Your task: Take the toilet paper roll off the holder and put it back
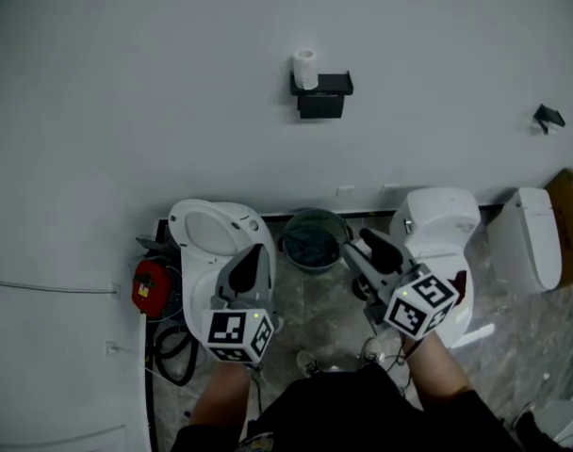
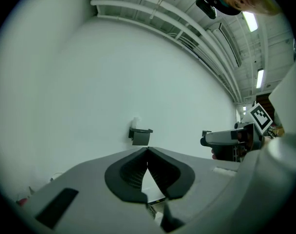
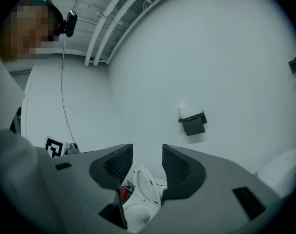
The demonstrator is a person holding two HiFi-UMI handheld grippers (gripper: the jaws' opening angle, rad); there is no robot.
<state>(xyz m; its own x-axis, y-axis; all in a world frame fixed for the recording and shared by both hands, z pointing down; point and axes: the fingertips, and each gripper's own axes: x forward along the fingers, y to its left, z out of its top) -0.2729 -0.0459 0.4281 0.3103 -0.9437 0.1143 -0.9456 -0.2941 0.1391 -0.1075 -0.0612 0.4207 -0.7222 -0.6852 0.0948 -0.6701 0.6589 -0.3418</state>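
Noted toilet paper roll (image 1: 305, 67) standing upright atop holder (image 1: 321, 95) on the wall, well apart from both tongs. Best to close in level, straddle roll's sides, squeeze gently, lift straight up. Right tongs (image 3: 147, 155) gaping wide, empty. Left tongs (image 2: 147, 150) pinched tip to tip, empty.

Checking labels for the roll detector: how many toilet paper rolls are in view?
1. The toilet paper roll stands at the left end of the black holder on the wall. No other shows, though some may be hidden.
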